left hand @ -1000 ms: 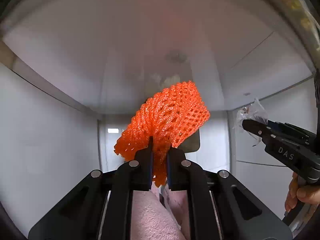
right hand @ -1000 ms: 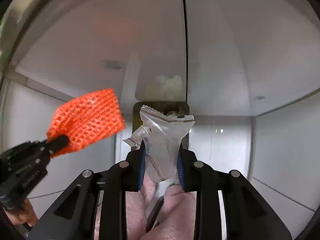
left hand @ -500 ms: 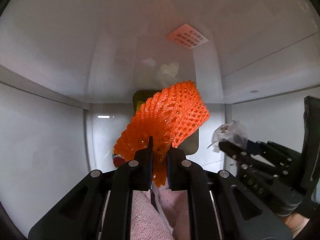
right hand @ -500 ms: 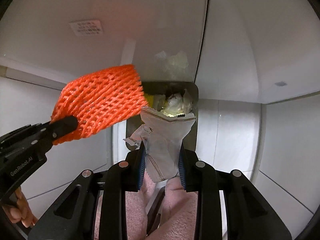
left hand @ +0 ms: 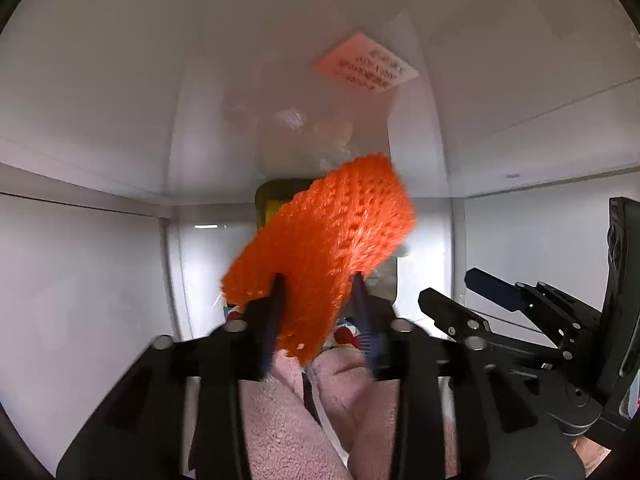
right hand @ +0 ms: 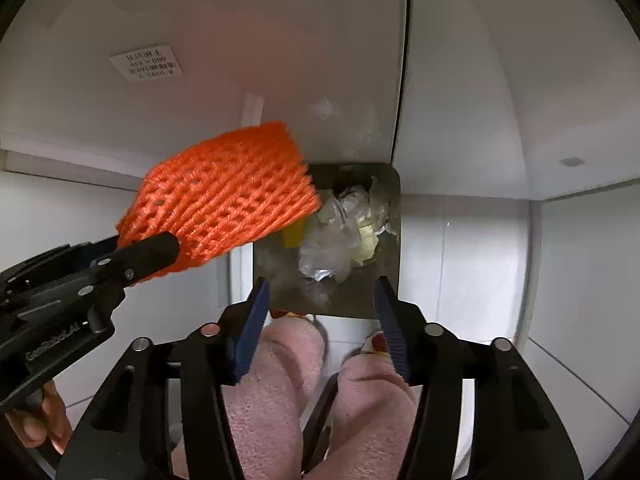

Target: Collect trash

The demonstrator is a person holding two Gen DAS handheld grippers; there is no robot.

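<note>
The orange foam net (right hand: 224, 200) hangs above the open trash bin (right hand: 394, 216), whose mouth already shows crumpled clear plastic and wrappers (right hand: 344, 232). We judge the net to be very light, soft and springy, so it will crush under a pinch and may cling to the pads rather than drop cleanly; its lower edge is the sensible place to hold it. Our left gripper (left hand: 318, 312) has its fingers spread, blurred in the left wrist view, with the net between them; we cannot tell whether it is pinched or already loose. Our right gripper (right hand: 322, 316) is wide apart and holds nothing, pointed straight down over the bin. Pink fuzzy slippers (right hand: 280, 380) show below both tools.
</note>
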